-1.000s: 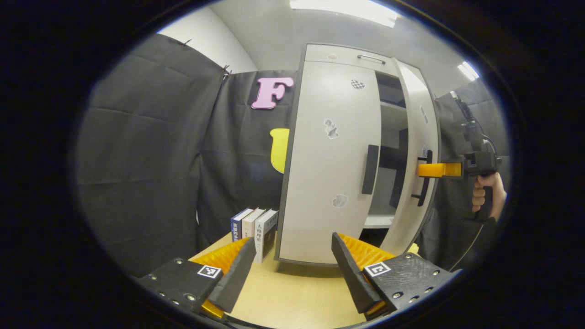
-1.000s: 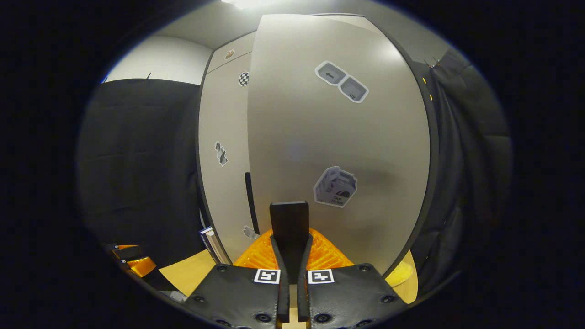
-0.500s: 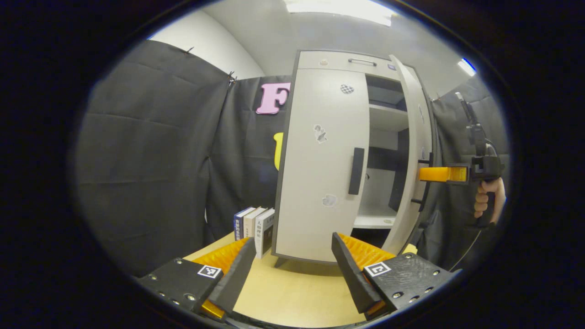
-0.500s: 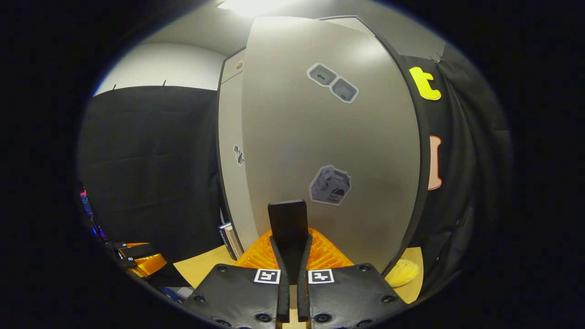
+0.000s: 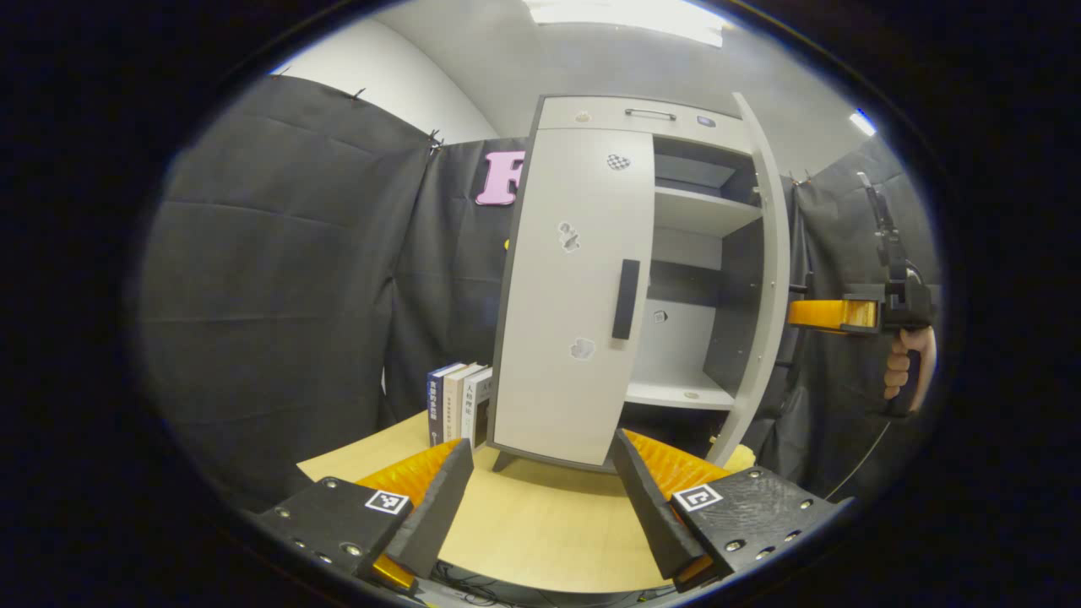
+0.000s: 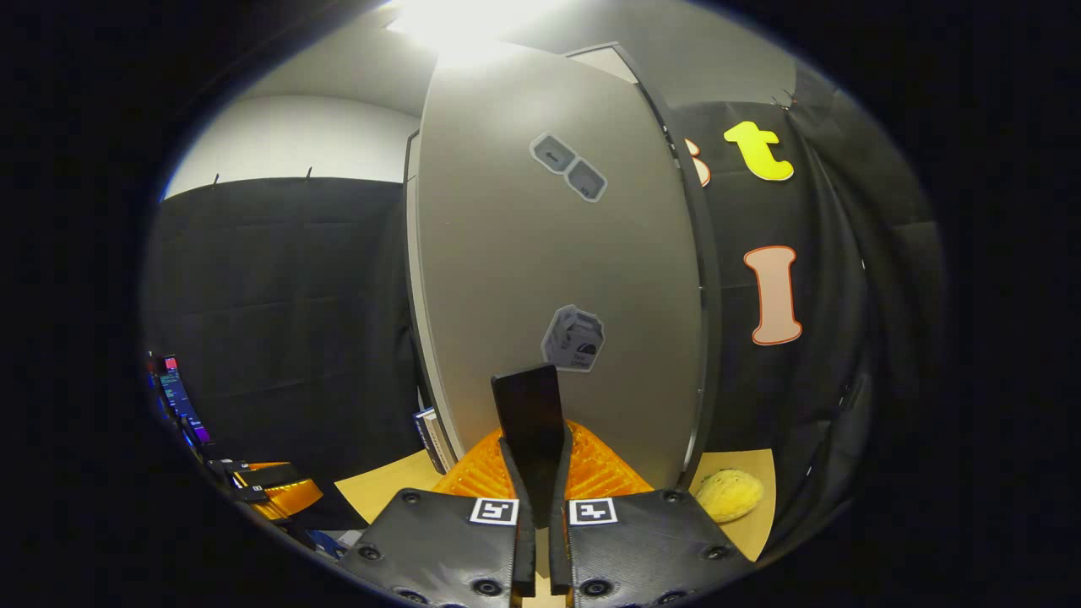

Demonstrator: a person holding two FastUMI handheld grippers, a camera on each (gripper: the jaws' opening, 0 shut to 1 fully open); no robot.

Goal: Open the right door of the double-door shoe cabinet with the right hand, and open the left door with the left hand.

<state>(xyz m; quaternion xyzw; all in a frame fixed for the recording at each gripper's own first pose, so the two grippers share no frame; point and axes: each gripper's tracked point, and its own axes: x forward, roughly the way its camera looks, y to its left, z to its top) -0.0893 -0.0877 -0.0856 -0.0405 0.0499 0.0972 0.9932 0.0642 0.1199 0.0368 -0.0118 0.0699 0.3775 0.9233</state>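
The pale shoe cabinet (image 5: pixel 591 114) stands on the table in the left gripper view. Its left door (image 5: pixel 570 295) is closed, with a dark vertical handle (image 5: pixel 626 299). The right door (image 5: pixel 767 279) is swung out edge-on, so shelves (image 5: pixel 692 211) show inside. My right gripper (image 5: pixel 815 313), held by a hand (image 5: pixel 908 371), reaches that door's outer side. In the right gripper view the right door (image 6: pixel 549 253) stands close ahead, and my right gripper (image 6: pixel 535 447) is shut on its dark handle (image 6: pixel 528 401). My left gripper (image 5: pixel 540 473) is open, well short of the cabinet.
Three books (image 5: pixel 456 401) stand left of the cabinet on the wooden table (image 5: pixel 540 532). A yellow lumpy object (image 6: pixel 730 494) lies on the table by the open door's far edge. A lit screen (image 6: pixel 173 393) stands at the far left.
The right door has swung much wider with my right gripper on its handle, baring the shelves. My left gripper has drawn back slightly and stays open.
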